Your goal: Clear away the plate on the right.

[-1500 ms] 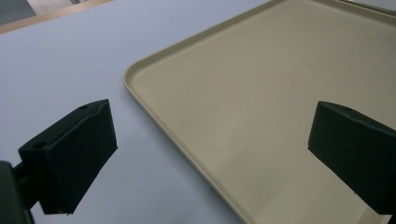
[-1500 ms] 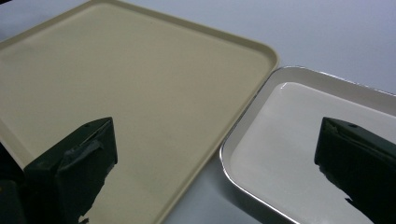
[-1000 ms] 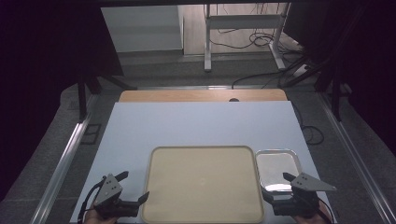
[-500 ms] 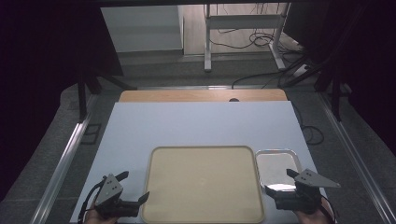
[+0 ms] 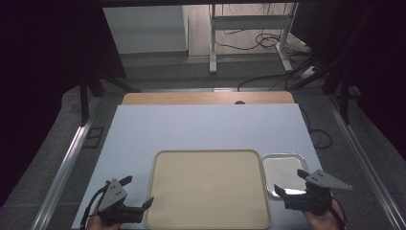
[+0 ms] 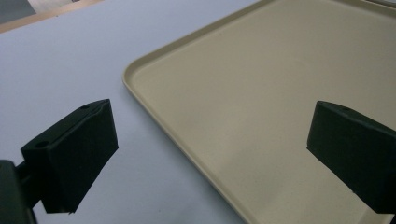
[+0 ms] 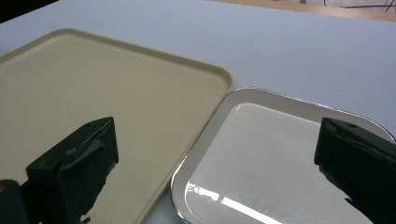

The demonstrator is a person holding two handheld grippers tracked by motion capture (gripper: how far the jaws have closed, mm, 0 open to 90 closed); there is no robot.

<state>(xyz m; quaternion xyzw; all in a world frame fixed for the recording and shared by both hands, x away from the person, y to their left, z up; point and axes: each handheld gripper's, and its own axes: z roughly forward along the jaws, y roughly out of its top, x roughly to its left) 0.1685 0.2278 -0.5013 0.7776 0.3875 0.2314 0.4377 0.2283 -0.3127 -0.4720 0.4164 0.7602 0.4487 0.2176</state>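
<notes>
A large beige tray lies empty at the near middle of the pale blue table. A small shiny metal tray, also empty, sits against its right side. My left gripper is open at the beige tray's near left corner. In the left gripper view, one jaw of the left gripper is over the table and the other over the beige tray. My right gripper is open over the metal tray's near edge. In the right gripper view, the right gripper has its jaws spread over the beige tray and the metal tray.
A wooden strip borders the table's far edge. Beyond it is a dark floor with cables and a metal desk frame. Metal rails run along both sides of the table.
My right gripper has drifted slightly to the right over the metal tray's near edge. The left gripper has barely moved. Both stay open.
</notes>
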